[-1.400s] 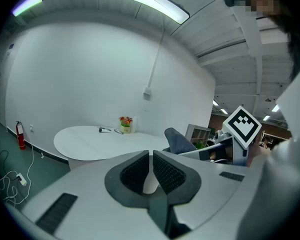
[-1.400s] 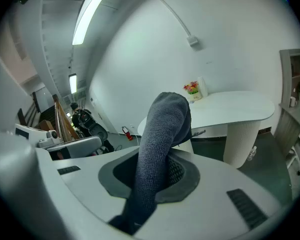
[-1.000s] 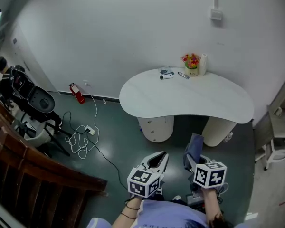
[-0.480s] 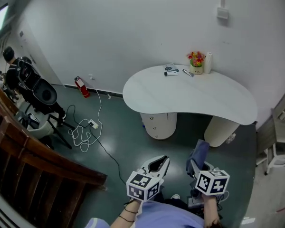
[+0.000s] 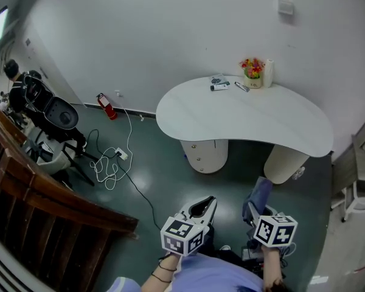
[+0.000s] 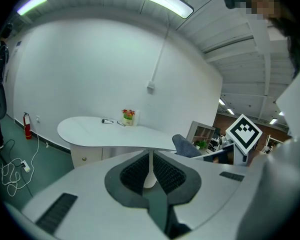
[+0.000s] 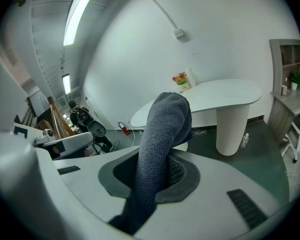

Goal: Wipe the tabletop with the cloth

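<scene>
Cloth [image 7: 162, 134] stands clamped in your right tongs [image 7: 157, 176], carried ready while the table [image 5: 243, 123] lies well ahead, wiping not yet begun. Your left tongs [image 6: 150, 169] are pressed together on nothing — spare for now. The gripper views show each grip — the head view, the floor [image 5: 164, 181] between you and the table.

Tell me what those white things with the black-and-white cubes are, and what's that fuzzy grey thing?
They are two hand tools with jaws, and a person holds one in each hand. The head view comes from a camera on the person's head, looking down. The two gripper views come from cameras riding on the tools. The left gripper has its jaws shut on nothing. The right gripper pinches a grey cloth. Ahead stands a white table with a pot of flowers, a white roll and some small things.
</scene>
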A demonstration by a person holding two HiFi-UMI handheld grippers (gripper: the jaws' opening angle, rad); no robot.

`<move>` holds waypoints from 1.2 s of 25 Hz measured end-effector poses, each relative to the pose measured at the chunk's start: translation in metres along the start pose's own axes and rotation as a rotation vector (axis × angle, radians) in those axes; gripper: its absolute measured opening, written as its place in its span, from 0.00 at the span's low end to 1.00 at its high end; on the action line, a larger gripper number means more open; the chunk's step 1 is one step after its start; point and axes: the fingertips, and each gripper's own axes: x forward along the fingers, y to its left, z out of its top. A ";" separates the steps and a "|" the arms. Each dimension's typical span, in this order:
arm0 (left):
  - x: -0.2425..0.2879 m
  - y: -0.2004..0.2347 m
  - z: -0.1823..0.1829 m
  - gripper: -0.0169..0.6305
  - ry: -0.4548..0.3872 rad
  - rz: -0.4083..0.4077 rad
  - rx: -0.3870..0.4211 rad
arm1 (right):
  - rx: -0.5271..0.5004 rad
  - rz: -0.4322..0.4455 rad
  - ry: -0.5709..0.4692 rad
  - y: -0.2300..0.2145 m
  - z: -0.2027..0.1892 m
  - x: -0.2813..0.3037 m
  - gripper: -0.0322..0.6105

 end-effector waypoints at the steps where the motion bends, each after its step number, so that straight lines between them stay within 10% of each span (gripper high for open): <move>1: 0.002 0.003 0.003 0.06 -0.002 0.002 0.002 | -0.001 0.001 -0.003 0.000 0.004 0.003 0.16; 30: 0.170 0.307 0.153 0.06 -0.010 -0.046 0.045 | 0.002 -0.089 -0.002 0.035 0.215 0.285 0.16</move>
